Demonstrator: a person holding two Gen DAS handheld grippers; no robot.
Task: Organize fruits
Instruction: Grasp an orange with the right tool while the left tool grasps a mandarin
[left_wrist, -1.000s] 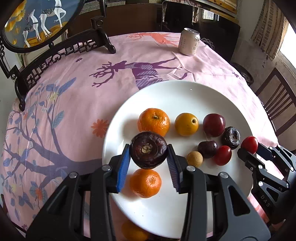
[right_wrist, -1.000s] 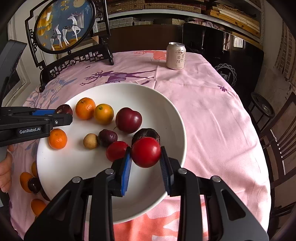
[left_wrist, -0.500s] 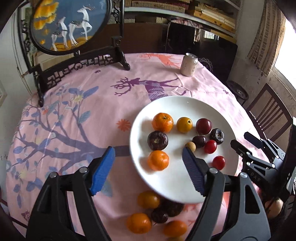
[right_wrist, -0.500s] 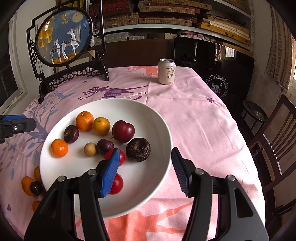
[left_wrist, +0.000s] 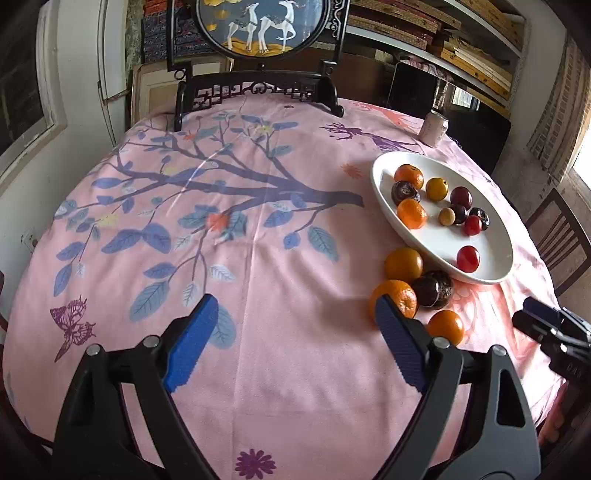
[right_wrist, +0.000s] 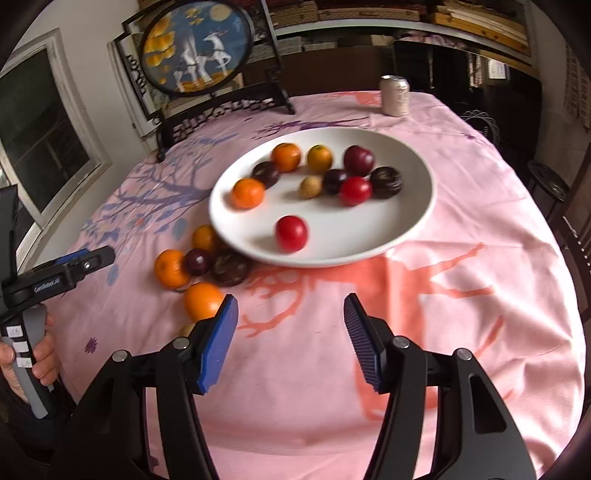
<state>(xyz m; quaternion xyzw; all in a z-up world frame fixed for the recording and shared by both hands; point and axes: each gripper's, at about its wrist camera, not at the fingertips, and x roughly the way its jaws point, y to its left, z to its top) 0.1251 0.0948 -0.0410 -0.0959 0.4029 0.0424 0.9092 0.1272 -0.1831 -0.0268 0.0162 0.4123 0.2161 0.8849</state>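
Observation:
A white plate (left_wrist: 495, 266) (right_wrist: 413, 221) on the pink tablecloth holds several fruits: oranges, dark plums, red tomatoes, a small brown fruit. A red tomato (right_wrist: 291, 233) (left_wrist: 467, 258) lies alone near the plate's front rim. Several loose fruits lie on the cloth beside the plate: oranges (right_wrist: 170, 268) (left_wrist: 393, 302) and dark fruits (right_wrist: 229, 268) (left_wrist: 432, 288). My left gripper (left_wrist: 295, 339) is open and empty, over the cloth left of the loose fruits; it also shows in the right wrist view (right_wrist: 88, 260). My right gripper (right_wrist: 290, 336) is open and empty, in front of the plate.
A drink can (right_wrist: 395, 95) (left_wrist: 433, 128) stands at the table's far side. A framed round deer picture on a black stand (left_wrist: 258, 55) (right_wrist: 199, 62) is at the back. Wooden chairs (left_wrist: 561, 236) stand to the right of the table.
Both grippers let go of their fruit onto the plate, opened wide and pulled back from the plate toward the table's near edge. The left view has swung left.

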